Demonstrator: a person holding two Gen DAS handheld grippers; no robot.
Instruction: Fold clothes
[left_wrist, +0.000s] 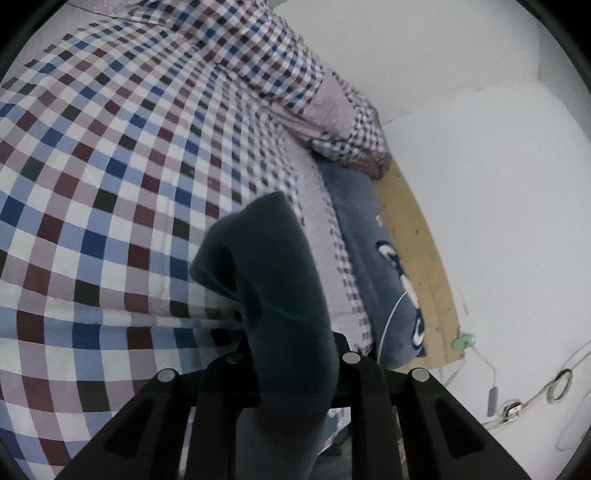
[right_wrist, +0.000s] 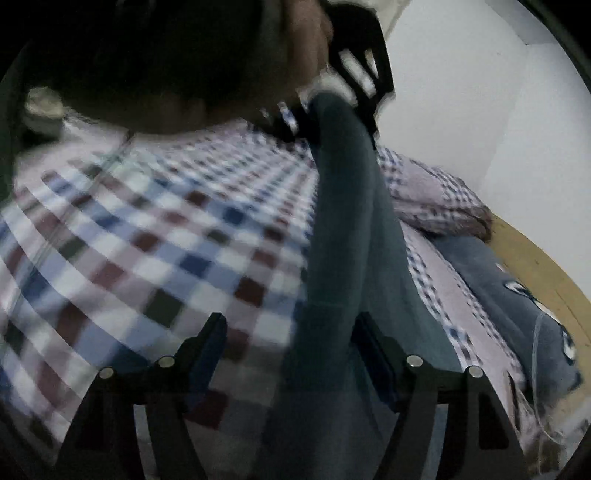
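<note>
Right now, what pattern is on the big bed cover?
The bed cover is checked: blue, maroon, dark and white squares. It shows best in the left wrist view.

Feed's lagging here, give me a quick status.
Left gripper shut on dark garment. Right gripper open, garment draped between fingers. Checkered bedspread below, nothing blocking.

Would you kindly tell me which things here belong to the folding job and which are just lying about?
Part of the job:
- dark teal garment, stretched between both grippers
- left gripper
- right gripper
- checked bedspread, the folding surface

Lying about:
- grey-blue printed cushion
- checked pillow
- white cables on the floor
</note>
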